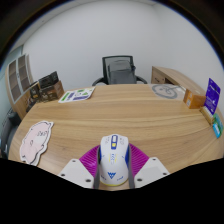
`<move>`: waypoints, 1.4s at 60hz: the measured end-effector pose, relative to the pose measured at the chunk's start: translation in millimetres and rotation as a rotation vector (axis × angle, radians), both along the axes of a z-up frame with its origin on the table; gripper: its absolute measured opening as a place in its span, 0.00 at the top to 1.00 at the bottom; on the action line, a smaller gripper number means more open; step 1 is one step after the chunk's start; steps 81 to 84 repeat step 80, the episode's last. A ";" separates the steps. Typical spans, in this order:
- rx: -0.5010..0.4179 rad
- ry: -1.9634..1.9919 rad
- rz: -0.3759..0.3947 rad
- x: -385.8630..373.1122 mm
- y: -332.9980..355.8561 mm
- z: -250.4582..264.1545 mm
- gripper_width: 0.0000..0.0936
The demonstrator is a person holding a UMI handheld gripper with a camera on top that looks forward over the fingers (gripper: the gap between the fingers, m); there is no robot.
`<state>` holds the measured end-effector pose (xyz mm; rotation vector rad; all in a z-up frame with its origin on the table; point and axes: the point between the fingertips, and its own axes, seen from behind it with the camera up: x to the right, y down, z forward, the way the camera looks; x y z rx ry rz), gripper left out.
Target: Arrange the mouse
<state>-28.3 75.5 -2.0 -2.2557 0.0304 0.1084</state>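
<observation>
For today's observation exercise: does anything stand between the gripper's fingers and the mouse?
Nothing visible does. The mouse already sits between the fingers of the gripper, resting on the wooden table.

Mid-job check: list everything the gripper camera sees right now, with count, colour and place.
mouse: one, white with blue marks, between the gripper fingers on the table
table: one, light wood, under everything
mouse mat: one, white, cat-shaped, left of the fingers
office chair: one, dark, behind the table
booklet: one, white-green, far left of table
box: one, brown, far right of table
gripper: one, magenta pads against both sides of the mouse
</observation>
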 end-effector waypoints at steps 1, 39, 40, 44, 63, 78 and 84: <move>0.006 0.012 0.003 -9.2 1.5 4.7 0.58; -0.036 -0.071 0.001 -316.4 49.9 -7.5 0.57; -0.033 -0.068 -0.003 -316.6 50.2 -7.3 0.56; -0.039 -0.062 0.003 -316.4 50.5 -7.5 0.47; 0.041 0.090 -0.046 -323.5 -1.7 78.9 0.11; 0.113 0.129 0.018 -292.0 -143.5 141.2 0.11; 0.118 0.135 0.024 -284.9 -168.7 146.2 0.11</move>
